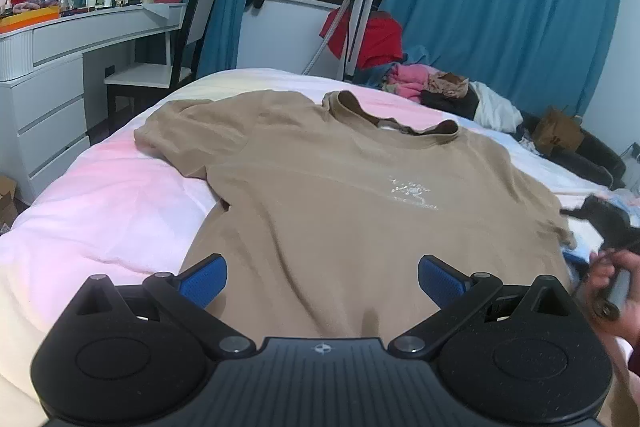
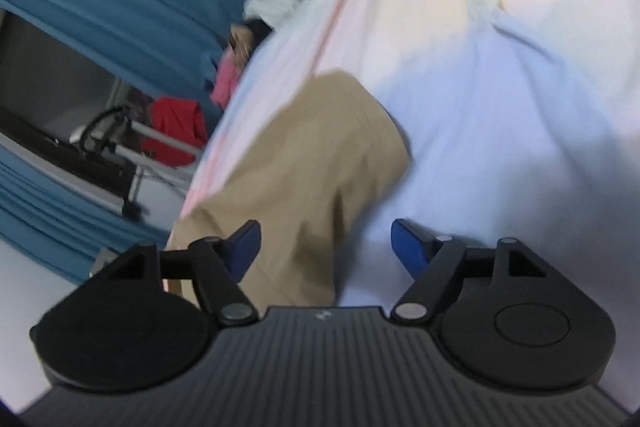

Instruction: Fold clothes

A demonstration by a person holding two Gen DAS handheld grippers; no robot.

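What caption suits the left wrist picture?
Open left claw poised above a tan T-shirt spread on a bed.

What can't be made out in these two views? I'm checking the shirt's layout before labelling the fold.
- Bottom hem of the tan short-sleeved T-shirt: left wrist view, hidden behind the open left gripper.
- White chest print: too small to read.
- Shirt's right sleeve edge: left wrist view, smeared by motion blur near the person's hand.
- Right wrist view: blurred; which shirt part lies between the open right gripper fingers is unclear.
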